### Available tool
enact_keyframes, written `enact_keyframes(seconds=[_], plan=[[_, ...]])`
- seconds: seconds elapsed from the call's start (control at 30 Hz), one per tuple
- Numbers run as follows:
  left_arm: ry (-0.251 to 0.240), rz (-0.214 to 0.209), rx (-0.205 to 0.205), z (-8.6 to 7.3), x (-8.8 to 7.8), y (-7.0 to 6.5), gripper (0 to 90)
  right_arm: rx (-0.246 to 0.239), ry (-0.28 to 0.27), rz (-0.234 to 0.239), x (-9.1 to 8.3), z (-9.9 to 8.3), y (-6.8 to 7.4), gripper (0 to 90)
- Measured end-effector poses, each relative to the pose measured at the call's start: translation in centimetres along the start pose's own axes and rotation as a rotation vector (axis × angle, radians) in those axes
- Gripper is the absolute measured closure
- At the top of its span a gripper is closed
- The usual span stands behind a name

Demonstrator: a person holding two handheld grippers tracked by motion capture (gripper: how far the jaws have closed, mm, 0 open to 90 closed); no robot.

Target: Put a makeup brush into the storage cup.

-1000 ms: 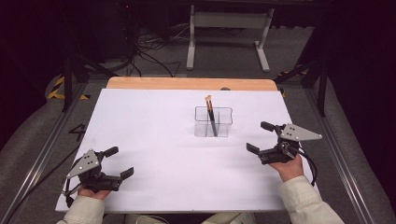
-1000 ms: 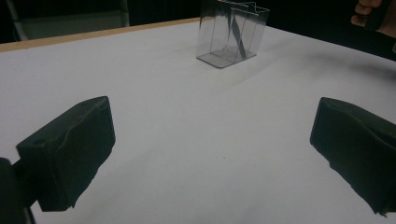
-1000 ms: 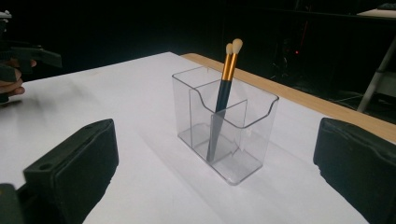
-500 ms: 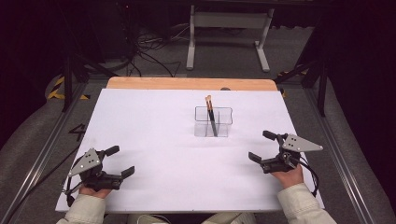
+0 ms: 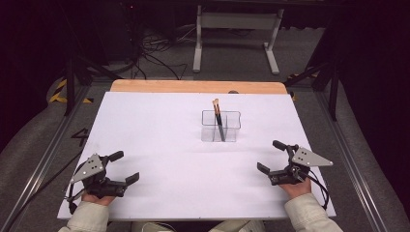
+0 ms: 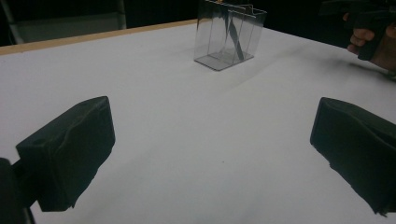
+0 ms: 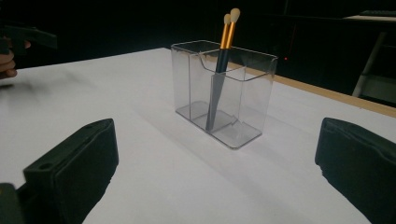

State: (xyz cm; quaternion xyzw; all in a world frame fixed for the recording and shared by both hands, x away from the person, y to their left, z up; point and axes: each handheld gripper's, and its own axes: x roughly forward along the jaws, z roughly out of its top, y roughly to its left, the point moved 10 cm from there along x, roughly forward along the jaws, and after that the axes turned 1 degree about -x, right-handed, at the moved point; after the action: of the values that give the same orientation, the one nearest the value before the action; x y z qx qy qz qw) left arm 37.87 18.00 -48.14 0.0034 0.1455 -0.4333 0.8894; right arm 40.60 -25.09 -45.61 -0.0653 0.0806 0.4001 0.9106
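Both hand-held grippers, left (image 5: 122, 167) and right (image 5: 271, 157), rest spread wide

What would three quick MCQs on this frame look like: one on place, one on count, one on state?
1. Where does the clear organizer stand?
A. right of centre on the white table
B. at the table's left edge
C. on the floor

2. How many makeup brushes stand in it?
A. none
B. two
C. five

3. How is the left hand-held gripper?
A. shut on a brush
B. open, holding nothing
C. inside the organizer

Answers: 1 A, the high view shows it right of the middle of the white table. 2 B, two gold-handled brushes show in the right gripper view. 3 B, its jaws stand wide apart over bare table.
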Motion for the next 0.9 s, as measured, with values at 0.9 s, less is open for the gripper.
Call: enact_keyframes(seconds=[0.9], plan=[[-0.048, -0.03, -0.011, 0.2, 0.1, -0.2, 0.3, 0.076, 0.035, -0.092, -0.1, -2.1, -0.9, 0.1]])
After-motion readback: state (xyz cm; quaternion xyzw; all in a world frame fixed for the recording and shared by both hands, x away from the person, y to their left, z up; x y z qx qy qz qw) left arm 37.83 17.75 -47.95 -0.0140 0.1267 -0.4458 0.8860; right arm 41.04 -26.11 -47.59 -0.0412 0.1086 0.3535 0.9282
